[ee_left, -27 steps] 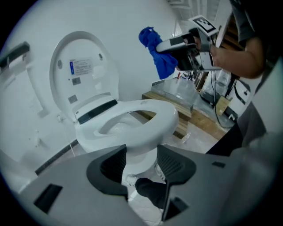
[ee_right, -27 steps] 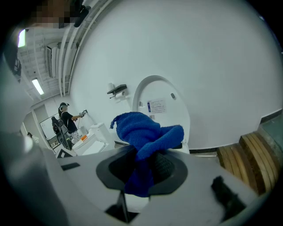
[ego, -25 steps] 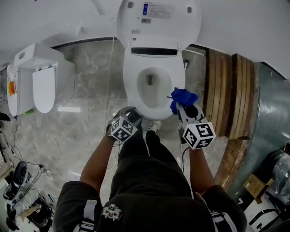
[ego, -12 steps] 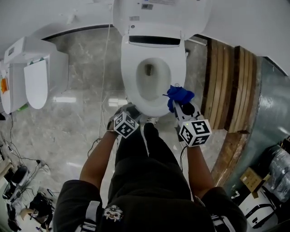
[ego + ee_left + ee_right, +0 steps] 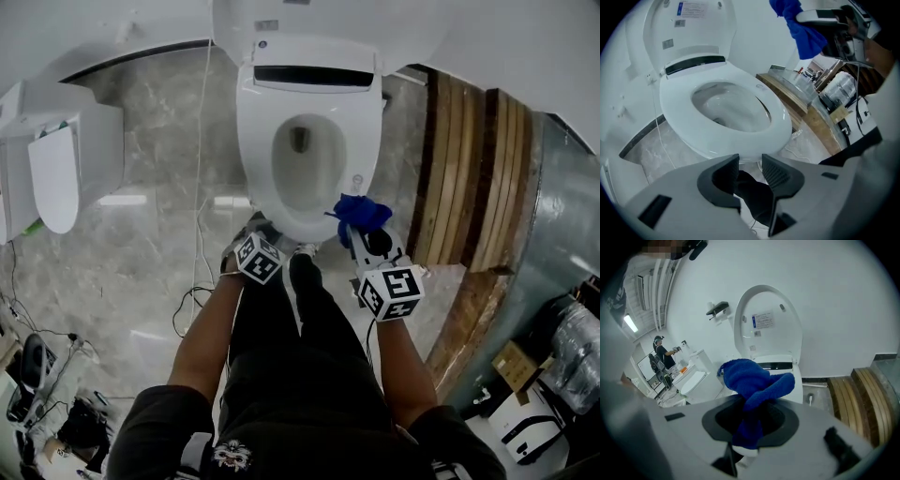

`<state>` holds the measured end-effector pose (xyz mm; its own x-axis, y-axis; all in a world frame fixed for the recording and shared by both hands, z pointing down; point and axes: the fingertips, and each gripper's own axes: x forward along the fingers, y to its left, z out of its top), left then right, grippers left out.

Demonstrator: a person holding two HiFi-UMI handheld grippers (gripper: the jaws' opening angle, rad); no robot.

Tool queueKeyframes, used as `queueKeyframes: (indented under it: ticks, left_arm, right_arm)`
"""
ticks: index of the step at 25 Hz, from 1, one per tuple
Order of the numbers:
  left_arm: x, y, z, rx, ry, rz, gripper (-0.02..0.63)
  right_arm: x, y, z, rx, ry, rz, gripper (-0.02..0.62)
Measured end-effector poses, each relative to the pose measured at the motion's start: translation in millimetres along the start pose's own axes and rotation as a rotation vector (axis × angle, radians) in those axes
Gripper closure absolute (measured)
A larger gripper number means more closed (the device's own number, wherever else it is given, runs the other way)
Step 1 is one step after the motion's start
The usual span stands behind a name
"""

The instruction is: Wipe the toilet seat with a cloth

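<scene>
- A second toilet (image 5: pixel 56 164), lid down, is recorded at the far left of the head view, well apart from the work.
- The left gripper (image 5: pixel 255 232) is found near the front left edge of the toilet seat (image 5: pixel 258 141). In its own view the jaws stand apart and have just been closing, with nothing grasped. Only the person's dark trouser leg (image 5: pixel 754 197) is seen through the gap.
- The toilet seat is white and glossy and is lowered onto the bowl. Its full oval ring and the bowl outlet are shown from above in the head view. Its rounded front edge and thickness are shown only in the left gripper view.
- The lid (image 5: pixel 768 319) is cut off at the top of the head view. Both gripper views show it raised upright against the wall, with a printed label on its underside.
- The cloth (image 5: pixel 361 211) is blue, of towelling texture, and bunched into a twisted wad.
- The cloth is clenched in the jaws of the right gripper (image 5: pixel 364 232), with a tuft standing out past the tips.
- The head view places the cloth at the seat's front right edge. In the left gripper view it appears held above seat level, off the surface.
- A standing person (image 5: pixel 661 352) is seen far off at the left of the right gripper view alone.
- Stacked wooden planks (image 5: pixel 469 187) are noted on edge to the right of the toilet.
</scene>
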<state>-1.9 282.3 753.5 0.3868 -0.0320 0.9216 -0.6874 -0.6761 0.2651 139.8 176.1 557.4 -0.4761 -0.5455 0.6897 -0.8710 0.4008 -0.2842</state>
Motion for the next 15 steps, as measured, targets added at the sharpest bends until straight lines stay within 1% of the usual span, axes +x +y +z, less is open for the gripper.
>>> queueKeyframes:
  ticks: [2,6,13,14,15]
  left_arm:
    - [9.8,3.6,-2.2,-0.011,0.006,0.003,0.446]
    - [26.8,8.3,-7.9,-0.005,0.033,0.006,0.448]
    - [52.2,18.5,-15.0,-0.049,0.083,0.034,0.448]
    - [54.0,21.3,-17.1,-0.05,0.088,0.046,0.453]
    - [54.7,22.9,-17.4,-0.052,0.085,0.052,0.471]
  right_arm:
    - [3.5,-1.1,-11.7,0.011,0.02,-0.004,0.515]
    - [6.2,-4.0,-28.9,0.02,0.051,-0.01,0.515]
    - [12.1,-15.0,-39.2,0.03,0.069,-0.027,0.515]
    - [13.4,-16.1,-39.9,0.033,0.071,-0.029,0.515]
    - [14.7,-17.6,-40.1,0.034,0.072,-0.031,0.515]
